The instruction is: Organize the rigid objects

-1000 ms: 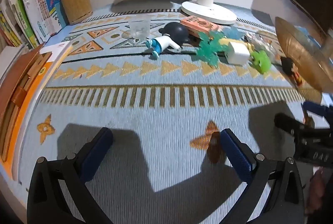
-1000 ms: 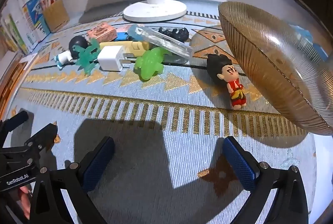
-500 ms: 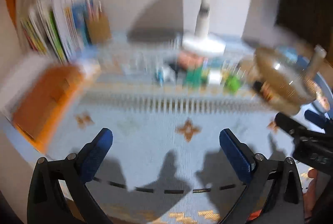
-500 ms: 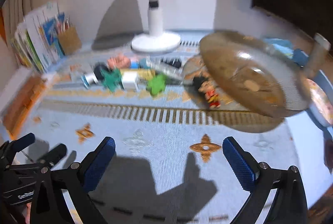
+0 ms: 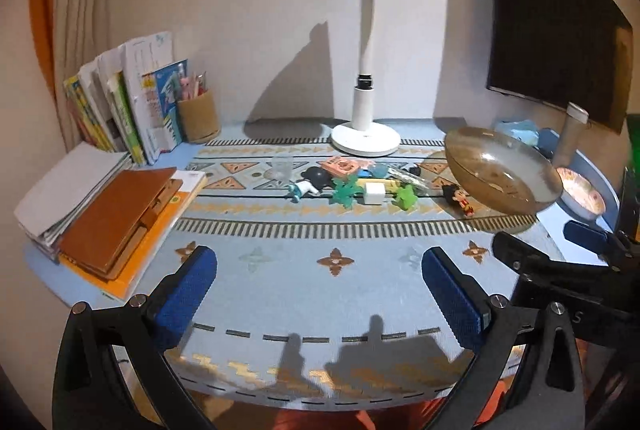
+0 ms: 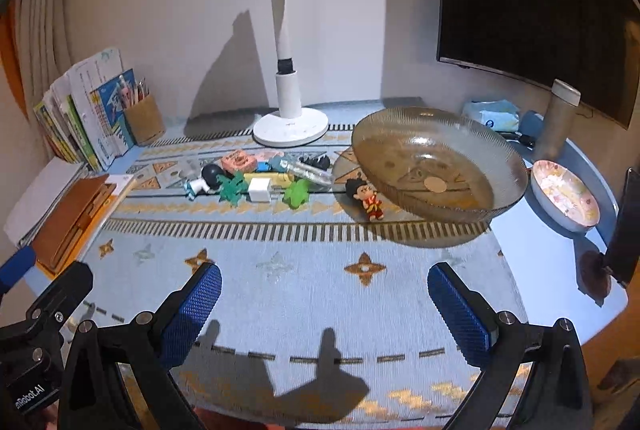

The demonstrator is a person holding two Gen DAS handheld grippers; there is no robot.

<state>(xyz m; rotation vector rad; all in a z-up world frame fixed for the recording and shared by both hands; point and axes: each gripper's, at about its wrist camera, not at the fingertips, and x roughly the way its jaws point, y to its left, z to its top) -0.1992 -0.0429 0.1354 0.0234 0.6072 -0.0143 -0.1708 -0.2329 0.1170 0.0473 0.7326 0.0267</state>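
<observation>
The small toys (image 6: 280, 180) are lying in a loose row across the middle of the desk (image 6: 320, 294) — the white charger cube (image 6: 259, 185) sitting between two green figures; the red-suited figurine (image 6: 370, 198) is resting just beside the amber glass bowl (image 6: 440, 166); the white lamp (image 6: 286, 70) is standing behind them; both the left hand-held gripper (image 5: 320, 286) and the right hand-held gripper (image 6: 324, 302) are hovering over the near edge, jaws spread wide, gripping nothing.
</observation>
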